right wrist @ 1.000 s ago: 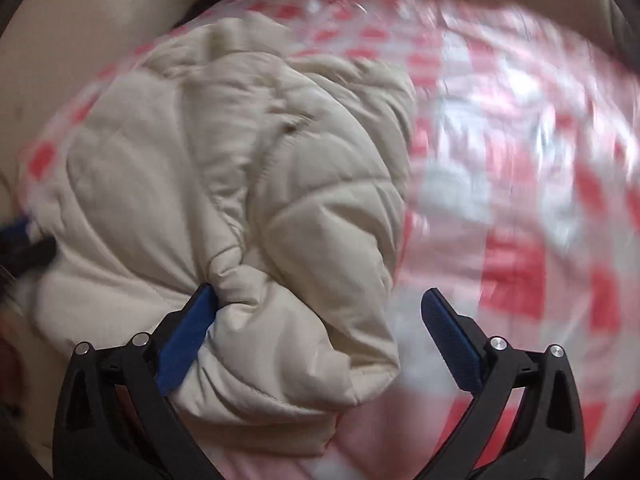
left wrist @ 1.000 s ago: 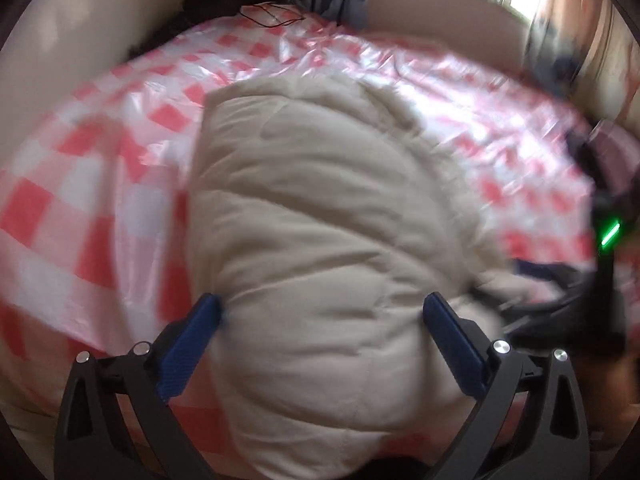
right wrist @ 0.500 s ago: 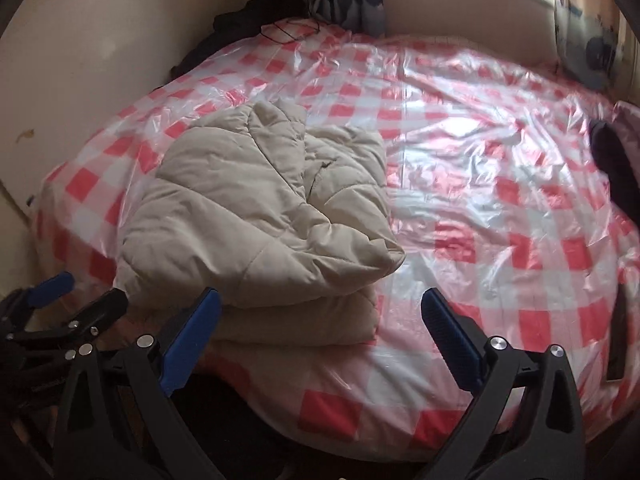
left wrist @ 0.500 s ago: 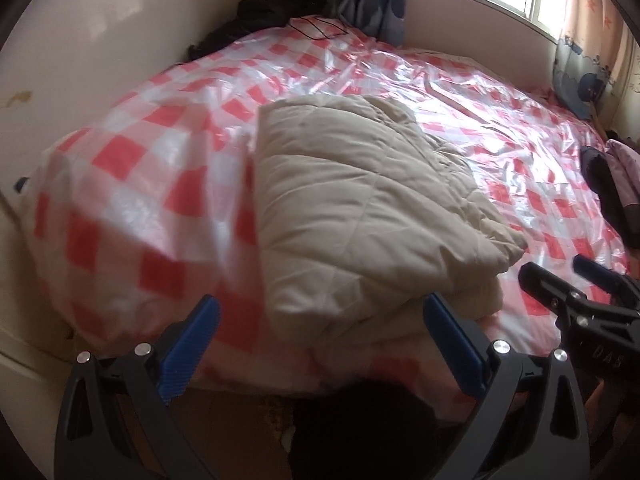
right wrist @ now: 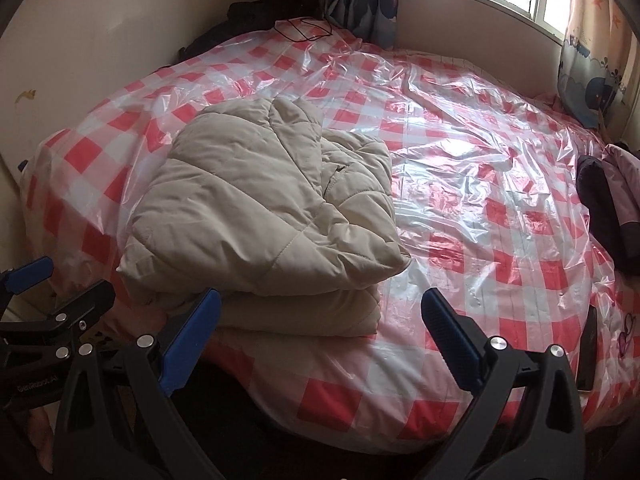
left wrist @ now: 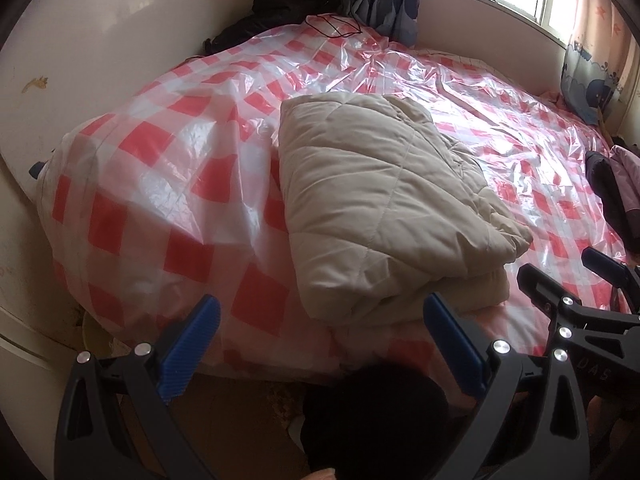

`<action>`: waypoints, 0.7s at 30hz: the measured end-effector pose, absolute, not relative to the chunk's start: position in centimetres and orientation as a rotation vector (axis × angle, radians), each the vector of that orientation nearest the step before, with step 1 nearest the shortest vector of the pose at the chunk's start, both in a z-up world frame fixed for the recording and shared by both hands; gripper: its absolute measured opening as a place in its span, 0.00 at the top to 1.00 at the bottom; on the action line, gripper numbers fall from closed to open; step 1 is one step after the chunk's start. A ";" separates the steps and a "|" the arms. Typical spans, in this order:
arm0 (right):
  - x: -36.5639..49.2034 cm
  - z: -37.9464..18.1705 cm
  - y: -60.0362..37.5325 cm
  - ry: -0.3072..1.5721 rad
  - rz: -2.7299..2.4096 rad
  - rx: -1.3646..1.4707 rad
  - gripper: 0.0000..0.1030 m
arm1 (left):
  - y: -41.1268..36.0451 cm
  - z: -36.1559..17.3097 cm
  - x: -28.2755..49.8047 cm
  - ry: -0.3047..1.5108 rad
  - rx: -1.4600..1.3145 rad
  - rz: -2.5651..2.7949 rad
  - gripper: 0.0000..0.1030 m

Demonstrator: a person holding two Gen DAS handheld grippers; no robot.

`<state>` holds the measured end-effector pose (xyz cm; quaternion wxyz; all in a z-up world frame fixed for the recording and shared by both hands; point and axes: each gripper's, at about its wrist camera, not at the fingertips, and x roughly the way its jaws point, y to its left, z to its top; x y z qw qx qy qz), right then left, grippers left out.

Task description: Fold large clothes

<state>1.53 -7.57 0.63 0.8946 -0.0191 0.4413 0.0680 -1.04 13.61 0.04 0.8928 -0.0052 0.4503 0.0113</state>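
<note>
beige quilted coat lies folded on the red-checked plastic sheet.
left wrist view: coat at frame centre, left gripper spread wide, empty. right wrist view: coat centre-left, right gripper likewise released, clear of it.

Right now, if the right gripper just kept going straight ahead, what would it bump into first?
Probably the checked bed cover: the open right gripper points just right of the folded coat, though depth is hard to judge.

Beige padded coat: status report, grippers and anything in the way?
Left gripper and right gripper open, empty, off the bed. Beige padded coat folded, lying on checked plastic cover. Dark clothes at bed's right edge, apart.
</note>
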 end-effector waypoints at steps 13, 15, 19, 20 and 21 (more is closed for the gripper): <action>2.0 0.2 -6.2 0.936 0.153 -0.052 0.06 | 14.2 -0.4 -1.1 0.941 -0.011 0.023 0.05; 2.1 0.2 -6.2 0.938 0.157 -0.048 0.06 | 14.2 -0.4 -1.0 0.941 -0.011 0.022 0.05; 2.2 0.1 -6.2 0.939 0.158 -0.047 0.06 | 14.2 -0.5 -1.1 0.939 -0.009 0.025 0.05; 2.2 0.2 -6.1 0.938 0.158 -0.045 0.06 | 14.2 -0.5 -1.0 0.939 -0.010 0.024 0.05; 2.2 0.2 -6.1 0.938 0.157 -0.044 0.06 | 14.1 -0.5 -1.1 0.938 -0.010 0.023 0.05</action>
